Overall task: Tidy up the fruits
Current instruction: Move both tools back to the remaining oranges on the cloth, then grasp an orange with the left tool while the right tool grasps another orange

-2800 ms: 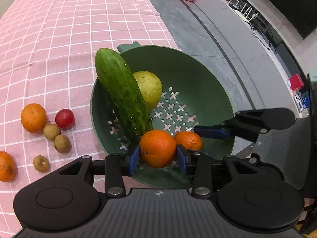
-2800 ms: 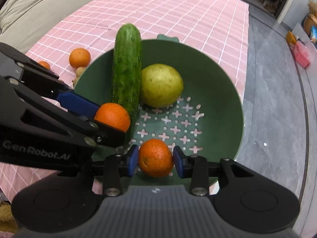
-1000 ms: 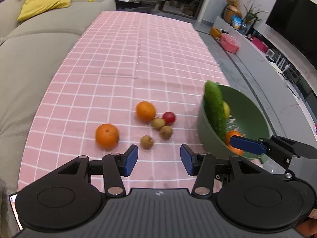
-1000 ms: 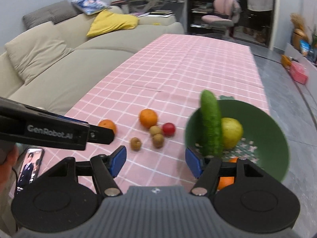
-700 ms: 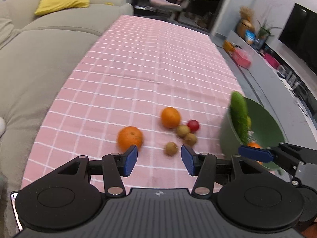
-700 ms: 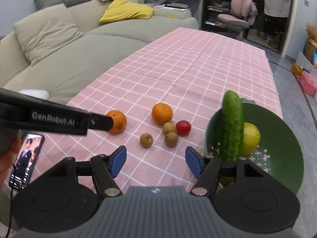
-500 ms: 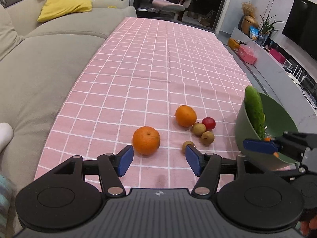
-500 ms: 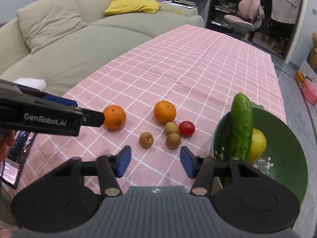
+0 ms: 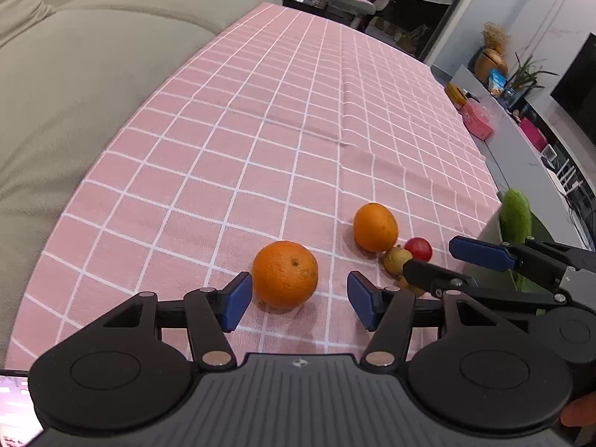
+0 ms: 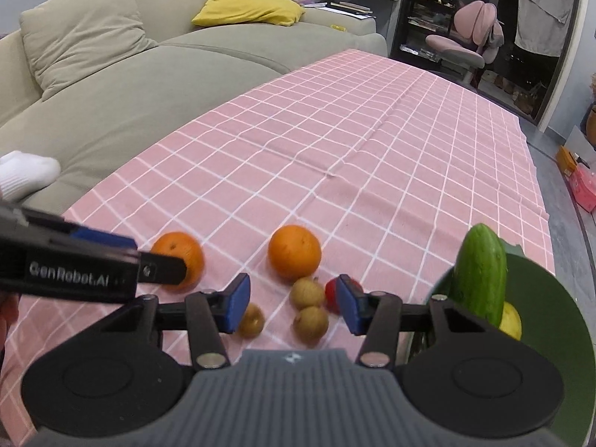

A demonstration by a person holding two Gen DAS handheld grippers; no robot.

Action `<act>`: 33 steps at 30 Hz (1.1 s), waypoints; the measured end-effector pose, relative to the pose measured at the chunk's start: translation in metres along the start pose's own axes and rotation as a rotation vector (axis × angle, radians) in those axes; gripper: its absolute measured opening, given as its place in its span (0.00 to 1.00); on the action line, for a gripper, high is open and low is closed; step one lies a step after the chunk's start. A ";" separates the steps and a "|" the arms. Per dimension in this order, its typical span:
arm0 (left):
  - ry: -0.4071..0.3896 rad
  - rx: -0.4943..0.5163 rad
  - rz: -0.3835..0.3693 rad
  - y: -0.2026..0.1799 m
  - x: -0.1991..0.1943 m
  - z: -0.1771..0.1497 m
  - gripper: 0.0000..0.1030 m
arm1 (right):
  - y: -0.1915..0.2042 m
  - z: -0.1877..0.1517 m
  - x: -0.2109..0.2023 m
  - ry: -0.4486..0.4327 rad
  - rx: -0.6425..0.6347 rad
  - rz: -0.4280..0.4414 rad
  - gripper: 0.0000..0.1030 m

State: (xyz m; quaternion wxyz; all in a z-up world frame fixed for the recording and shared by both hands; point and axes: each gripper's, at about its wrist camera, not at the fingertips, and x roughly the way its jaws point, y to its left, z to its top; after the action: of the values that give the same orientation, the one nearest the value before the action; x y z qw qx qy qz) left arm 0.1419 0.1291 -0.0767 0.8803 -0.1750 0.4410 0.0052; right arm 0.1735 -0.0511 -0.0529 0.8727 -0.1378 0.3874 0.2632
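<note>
Fruits are still lying loose on the pink checked cloth, so we are judging the sorting only part done. The green bowl, at the far right of the right gripper, is already holding a cucumber leaning on its rim and a yellow fruit behind it. We are bracketing the near orange with the left gripper: its jaws are standing wide apart, the left pad almost touching the peel, nothing held. The second orange is sitting just ahead of the right gripper, whose jaws are also spread and empty, above the small brown fruits and a red one. Open cloth is stretching ahead of both grippers; the cloth's edge is running close on the right beside the bowl. We are judging crowding between the two grippers the main risk.
</note>
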 end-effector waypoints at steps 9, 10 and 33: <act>0.022 -0.054 0.004 0.008 0.016 0.000 0.67 | -0.013 0.008 0.027 0.006 0.062 -0.004 0.49; 0.024 -0.054 0.004 0.009 0.018 0.000 0.67 | -0.014 0.009 0.028 0.003 0.065 -0.003 0.49; 0.021 -0.088 0.004 0.013 0.020 0.002 0.49 | -0.013 0.025 0.070 0.072 0.108 0.058 0.44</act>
State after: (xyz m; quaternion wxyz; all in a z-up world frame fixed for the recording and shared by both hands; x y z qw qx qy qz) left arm 0.1540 0.1392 -0.0950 0.8671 -0.2124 0.4499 0.0247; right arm 0.2347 -0.0261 -0.0885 0.8564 -0.0886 0.4361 0.2619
